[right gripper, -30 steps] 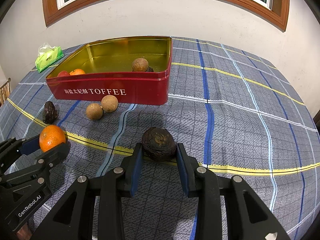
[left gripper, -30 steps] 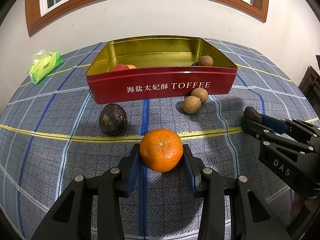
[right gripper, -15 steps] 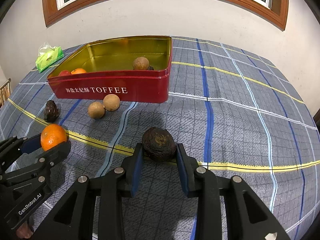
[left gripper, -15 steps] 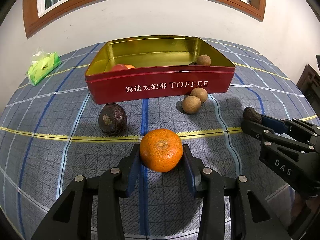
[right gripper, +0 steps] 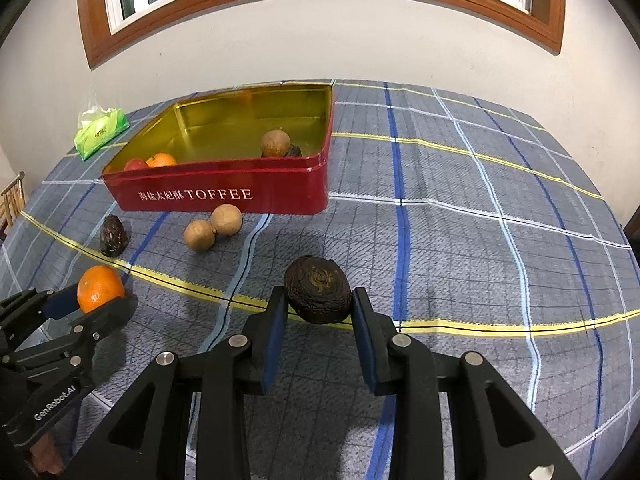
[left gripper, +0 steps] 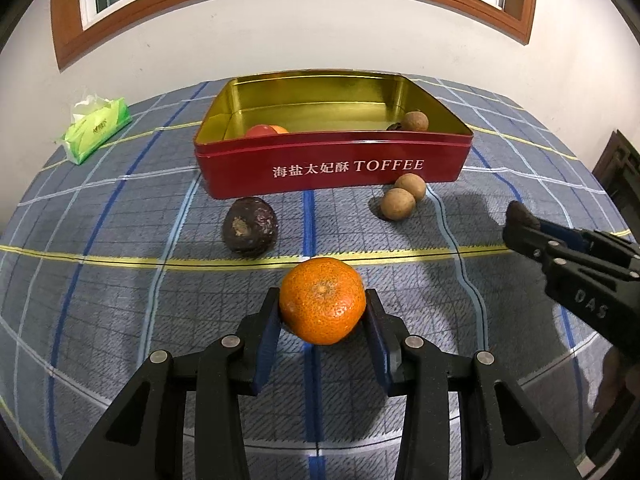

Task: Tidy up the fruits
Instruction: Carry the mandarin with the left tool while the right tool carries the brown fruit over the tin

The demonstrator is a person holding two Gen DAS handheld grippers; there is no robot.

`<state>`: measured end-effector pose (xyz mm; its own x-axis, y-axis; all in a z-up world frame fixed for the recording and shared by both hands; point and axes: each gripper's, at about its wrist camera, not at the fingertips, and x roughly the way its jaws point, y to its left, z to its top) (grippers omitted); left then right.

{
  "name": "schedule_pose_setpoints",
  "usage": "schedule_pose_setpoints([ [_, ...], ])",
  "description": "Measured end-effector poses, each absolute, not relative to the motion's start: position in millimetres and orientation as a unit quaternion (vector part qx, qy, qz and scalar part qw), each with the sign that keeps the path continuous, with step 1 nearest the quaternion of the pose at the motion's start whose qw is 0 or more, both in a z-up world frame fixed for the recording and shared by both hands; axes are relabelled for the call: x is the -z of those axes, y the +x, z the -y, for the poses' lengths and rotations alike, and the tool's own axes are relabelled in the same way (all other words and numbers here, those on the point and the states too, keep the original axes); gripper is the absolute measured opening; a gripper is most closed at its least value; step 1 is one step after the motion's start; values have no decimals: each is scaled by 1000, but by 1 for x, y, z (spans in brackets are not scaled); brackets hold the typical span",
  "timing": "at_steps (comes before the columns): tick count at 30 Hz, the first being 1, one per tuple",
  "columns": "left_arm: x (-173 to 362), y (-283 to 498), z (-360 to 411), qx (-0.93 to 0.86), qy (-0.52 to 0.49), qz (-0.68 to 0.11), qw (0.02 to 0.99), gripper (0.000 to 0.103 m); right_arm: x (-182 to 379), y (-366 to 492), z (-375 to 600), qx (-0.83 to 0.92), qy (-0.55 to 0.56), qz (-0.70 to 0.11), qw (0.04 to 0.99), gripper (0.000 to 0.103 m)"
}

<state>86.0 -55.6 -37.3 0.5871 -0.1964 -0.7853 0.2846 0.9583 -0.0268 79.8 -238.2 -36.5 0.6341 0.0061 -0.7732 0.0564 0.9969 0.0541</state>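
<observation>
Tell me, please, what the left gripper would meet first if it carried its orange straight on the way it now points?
Probably the plaid tablecloth, since the left gripper, shut on the orange, points steeply down. Past that, the line runs between the dark wrinkled fruit and two brown fruits towards the red tin; depth is uncertain.

The red tin point(left gripper: 332, 168) reads "海盐太妃酥 TOFFEE"; the right gripper point(left gripper: 520, 220) "DAS"; the left gripper point(right gripper: 100, 300) "GenRobot.AI"; the tissue pack point(left gripper: 96, 130) print looks illegible.

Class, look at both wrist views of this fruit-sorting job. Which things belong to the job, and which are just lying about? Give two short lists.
Part of the job:
- orange, held in the left gripper
- dark wrinkled fruit, held in the right gripper
- red toffee tin, some fruit already inside
- two brown round fruits on the cloth
- second dark fruit on the cloth

Just lying about:
- green tissue pack
</observation>
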Motion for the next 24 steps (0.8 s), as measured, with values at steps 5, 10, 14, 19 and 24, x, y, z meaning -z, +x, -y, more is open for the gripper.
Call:
schedule_pose_setpoints([
  [5,32,83,52,129,50,-435,890,41,31,77,236,12,36,-426,904,30],
  [10,25,86,48,125,49,-432,892,41,21,77,233,7,34,-419,907,30],
  [14,19,91,45,124,45,-431,893,41,13,80,230,2,35,-413,910,30],
  [19,9,99,41,123,50,-418,899,41,5,88,228,-4,35,-405,914,30],
  [24,-4,113,32,126,36,-411,902,41,-4,97,227,-13,34,-400,916,30],
])
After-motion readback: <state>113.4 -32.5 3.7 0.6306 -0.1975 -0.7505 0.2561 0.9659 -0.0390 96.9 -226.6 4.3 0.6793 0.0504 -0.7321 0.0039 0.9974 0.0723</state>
